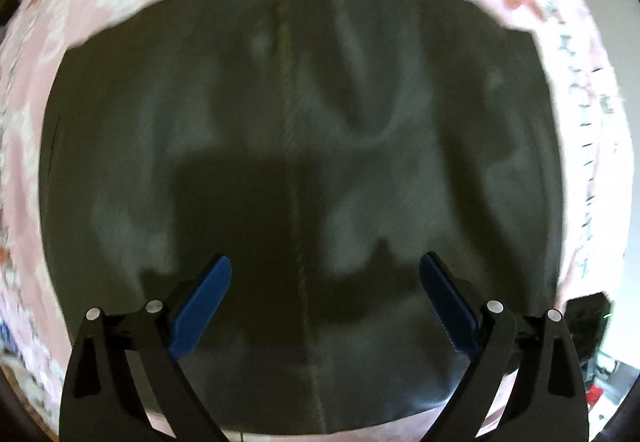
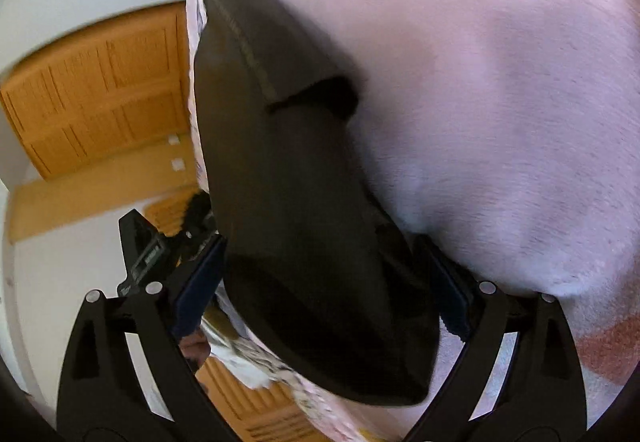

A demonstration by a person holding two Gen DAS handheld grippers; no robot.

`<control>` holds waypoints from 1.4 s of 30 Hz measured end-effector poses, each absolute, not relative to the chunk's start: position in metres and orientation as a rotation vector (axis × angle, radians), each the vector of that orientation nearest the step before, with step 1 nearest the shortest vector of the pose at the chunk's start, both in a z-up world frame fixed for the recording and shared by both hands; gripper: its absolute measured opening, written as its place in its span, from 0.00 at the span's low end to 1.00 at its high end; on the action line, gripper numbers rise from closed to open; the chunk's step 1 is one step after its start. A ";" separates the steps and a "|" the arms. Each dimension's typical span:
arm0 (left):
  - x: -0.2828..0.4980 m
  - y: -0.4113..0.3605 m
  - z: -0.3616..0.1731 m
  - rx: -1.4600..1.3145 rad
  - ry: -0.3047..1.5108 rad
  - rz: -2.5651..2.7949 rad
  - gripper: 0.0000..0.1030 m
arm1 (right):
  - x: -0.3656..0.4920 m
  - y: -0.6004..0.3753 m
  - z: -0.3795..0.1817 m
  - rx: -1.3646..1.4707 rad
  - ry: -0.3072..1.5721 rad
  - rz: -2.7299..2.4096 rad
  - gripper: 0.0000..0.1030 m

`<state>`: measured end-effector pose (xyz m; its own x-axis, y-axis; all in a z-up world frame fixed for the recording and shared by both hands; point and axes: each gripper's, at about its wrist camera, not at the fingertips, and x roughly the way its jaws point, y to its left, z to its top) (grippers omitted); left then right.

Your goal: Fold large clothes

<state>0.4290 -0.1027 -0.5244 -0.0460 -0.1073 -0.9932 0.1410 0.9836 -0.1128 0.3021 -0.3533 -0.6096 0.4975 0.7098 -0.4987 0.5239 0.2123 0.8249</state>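
A dark garment (image 1: pixel 296 146) lies spread on a pink blanket (image 1: pixel 560 54), one end reaching the blanket's edge. The left gripper (image 1: pixel 325 270) hangs over it, jaws apart and empty. The right gripper (image 2: pixel 326 266) stands wide too, a garment fold lying loose between its fingers (image 2: pixel 200 282).

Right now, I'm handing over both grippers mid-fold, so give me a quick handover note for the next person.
Left gripper: open, pointing down over the dark garment, holding nothing.
Right gripper: jaws wide; a fold of the garment lies between the fingers, but no pad visibly presses on it.
The garment lies on the pink patterned blanket, wrinkled, with a centre seam showing.
Done: the garment looks laid out, perhaps partly folded.
Left: probably smooth it and finish the folds.
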 end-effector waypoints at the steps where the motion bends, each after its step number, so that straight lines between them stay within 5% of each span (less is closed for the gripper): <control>1: 0.423 -0.098 -0.528 0.009 1.610 -0.185 0.89 | 0.305 -0.351 -0.606 1.403 1.170 0.172 0.77; 4: 0.413 -0.091 -0.551 -0.063 1.662 -0.175 0.89 | 0.304 -0.351 -0.597 1.381 1.182 0.147 0.44; 10: 0.404 -0.107 -0.576 0.028 1.602 -0.107 0.92 | 0.317 -0.340 -0.554 1.312 1.159 0.164 0.25; 12: 0.399 -0.107 -0.571 0.000 1.588 -0.112 0.88 | 0.321 -0.335 -0.540 1.271 1.152 0.169 0.24; 15: 0.390 -0.106 -0.552 -0.111 1.578 -0.211 0.64 | 0.327 -0.327 -0.518 1.233 1.135 0.162 0.23; 21: 0.377 -0.084 -0.521 -0.201 1.505 -0.319 0.57 | 0.335 -0.296 -0.474 1.095 1.098 0.185 0.22; 23: 0.378 -0.072 -0.541 -0.242 1.558 -0.295 0.19 | 0.346 -0.286 -0.466 1.061 1.096 0.197 0.22; 25: 0.376 -0.059 -0.567 -0.315 1.613 -0.266 0.02 | 0.355 -0.272 -0.459 1.004 1.111 0.214 0.22; 34: 0.344 0.018 -0.510 -0.368 1.519 -0.239 0.01 | 0.371 -0.226 -0.432 0.803 1.133 0.277 0.22; 42: 0.337 0.041 -0.582 -0.464 1.601 -0.269 0.01 | 0.403 -0.154 -0.415 0.583 1.172 0.395 0.21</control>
<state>0.3366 0.0409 -0.5824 -0.0333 -0.4494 -0.8927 -0.1330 0.8872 -0.4417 0.4026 -0.1544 -0.4152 0.3470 0.5747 -0.7412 0.0088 0.7882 0.6153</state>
